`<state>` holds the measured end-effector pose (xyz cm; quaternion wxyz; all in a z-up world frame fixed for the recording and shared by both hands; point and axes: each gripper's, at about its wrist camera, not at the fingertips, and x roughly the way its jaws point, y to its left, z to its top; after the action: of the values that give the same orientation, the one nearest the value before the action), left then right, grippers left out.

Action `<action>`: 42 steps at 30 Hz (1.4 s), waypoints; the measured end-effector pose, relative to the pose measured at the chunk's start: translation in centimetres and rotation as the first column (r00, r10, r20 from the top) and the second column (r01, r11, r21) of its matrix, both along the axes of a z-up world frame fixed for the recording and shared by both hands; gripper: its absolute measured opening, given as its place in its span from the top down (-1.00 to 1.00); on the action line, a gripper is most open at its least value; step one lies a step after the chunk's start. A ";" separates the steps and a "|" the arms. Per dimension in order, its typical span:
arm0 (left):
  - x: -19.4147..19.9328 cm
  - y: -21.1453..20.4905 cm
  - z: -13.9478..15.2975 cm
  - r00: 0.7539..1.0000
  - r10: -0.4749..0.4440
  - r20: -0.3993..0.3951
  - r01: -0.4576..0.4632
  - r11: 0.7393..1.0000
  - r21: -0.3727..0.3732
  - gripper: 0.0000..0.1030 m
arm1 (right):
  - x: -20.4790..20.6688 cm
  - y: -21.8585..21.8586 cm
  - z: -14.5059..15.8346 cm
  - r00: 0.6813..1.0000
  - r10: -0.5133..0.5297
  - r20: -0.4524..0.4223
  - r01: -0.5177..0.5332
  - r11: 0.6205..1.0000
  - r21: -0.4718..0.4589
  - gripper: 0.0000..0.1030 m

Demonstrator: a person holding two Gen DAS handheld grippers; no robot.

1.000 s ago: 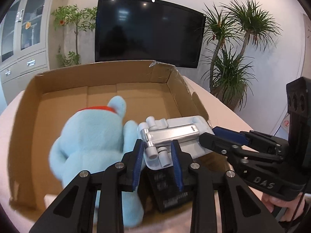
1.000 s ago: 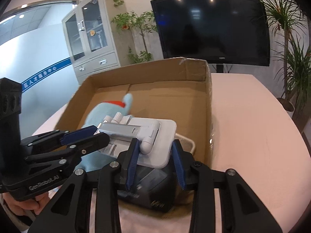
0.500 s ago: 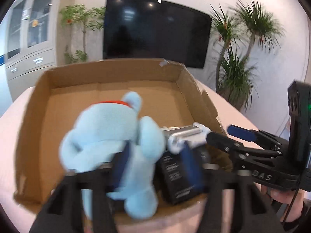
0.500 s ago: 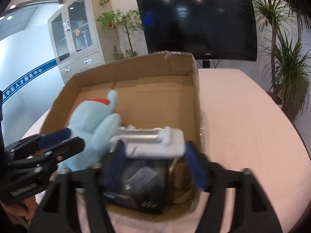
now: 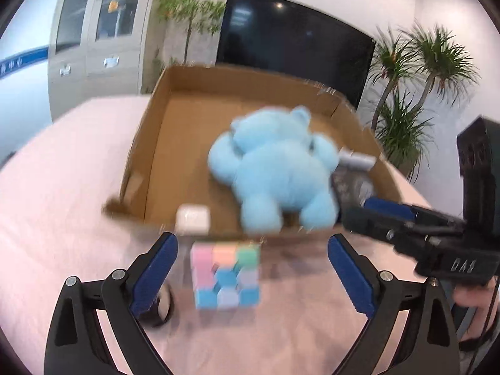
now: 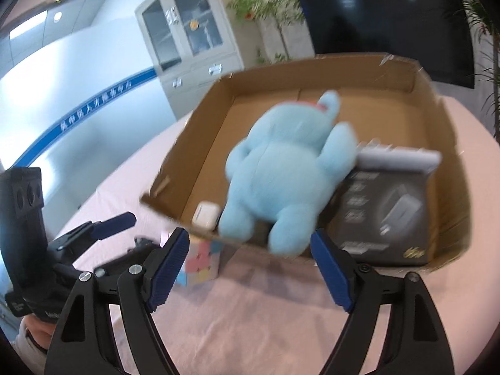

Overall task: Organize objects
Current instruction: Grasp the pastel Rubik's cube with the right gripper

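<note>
A cardboard box [image 5: 162, 143] [image 6: 443, 143] holds a light blue plush toy [image 5: 275, 168] [image 6: 290, 168], a white earbud case [image 5: 192, 218] [image 6: 206, 214], a black product box [image 6: 384, 212] [image 5: 353, 186] and a white folding stand [image 6: 397, 156] on top of it. A pastel puzzle cube [image 5: 226, 273] [image 6: 201, 262] sits on the pink table in front of the box. My left gripper [image 5: 253, 272] is open, just above the cube. My right gripper [image 6: 250, 265] is open and empty before the box's front edge. Each gripper shows in the other's view: the right one [image 5: 384, 215], the left one [image 6: 115, 228].
A black ring-shaped object [image 5: 161, 309] lies on the table by my left finger. A wall TV [image 5: 293, 43], potted plants [image 5: 406, 100] and a grey cabinet [image 5: 93, 40] stand behind the table. The pink tabletop [image 6: 250, 312] stretches around the box.
Both grippers let go of the white stand, opened wide and pulled back out of the box. The stand now rests on the black product box. The left gripper swung left over the cube.
</note>
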<state>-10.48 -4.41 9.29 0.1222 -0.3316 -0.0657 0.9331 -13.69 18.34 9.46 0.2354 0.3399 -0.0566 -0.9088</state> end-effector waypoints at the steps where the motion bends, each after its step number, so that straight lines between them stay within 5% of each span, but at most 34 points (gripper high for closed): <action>1: 0.1 -0.5 -0.9 1.000 0.015 0.022 -0.015 1.000 -0.001 -0.89 | -0.1 -0.3 -0.5 1.000 0.003 0.016 -0.003 1.000 -0.001 -0.54; 6: -1.1 -0.1 -3.6 0.999 -0.005 0.054 0.005 1.000 -0.007 -0.85 | -0.2 -0.1 -2.3 0.997 0.008 0.078 -0.006 1.000 -0.017 -0.54; 8: -1.7 0.5 -4.2 0.998 0.002 0.055 0.002 0.998 -0.063 -0.18 | 0.1 0.1 -2.6 0.997 0.008 0.083 -0.007 1.000 -0.017 -0.54; 9: -1.9 0.7 -4.5 0.998 0.009 0.062 -0.005 0.997 -0.075 -0.11 | 0.3 0.3 -2.7 0.996 0.011 0.084 -0.010 1.000 -0.018 -0.54; 17: 3.6 2.9 -5.0 0.985 -0.171 0.038 0.173 0.983 -0.053 -0.09 | 3.5 1.3 -4.2 0.971 0.156 0.182 -0.140 0.986 -0.095 -0.54; 24: 11.2 6.0 -6.5 0.916 -0.390 0.093 0.395 0.918 -0.041 -0.09 | 9.3 1.7 -6.3 0.933 0.309 0.184 -0.287 0.948 -0.135 -0.54; 28: 11.7 6.6 -6.6 0.905 -0.410 0.111 0.419 0.904 -0.081 -0.12 | 10.4 0.9 -6.4 0.925 0.343 0.164 -0.333 0.939 -0.082 -0.52; 31: 11.7 6.8 -6.8 0.902 -0.410 0.135 0.423 0.902 -0.087 -0.36 | 11.0 0.9 -6.6 0.927 0.340 0.158 -0.340 0.940 -0.030 -0.21; 36: 11.6 6.9 -6.6 0.900 -0.414 0.136 0.426 0.901 -0.079 -0.39 | 11.8 0.9 -6.4 0.931 0.331 0.153 -0.336 0.942 0.005 -0.21; 42: 11.5 6.6 -6.8 0.877 -0.455 0.152 0.465 0.884 -0.038 -0.11 | 12.1 1.3 -6.6 0.928 0.338 0.156 -0.345 0.938 0.021 -0.21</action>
<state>0.98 2.21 2.50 0.3234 -0.4060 0.0408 0.8538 -1.55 19.60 2.91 0.3766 0.4177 0.0079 -0.8268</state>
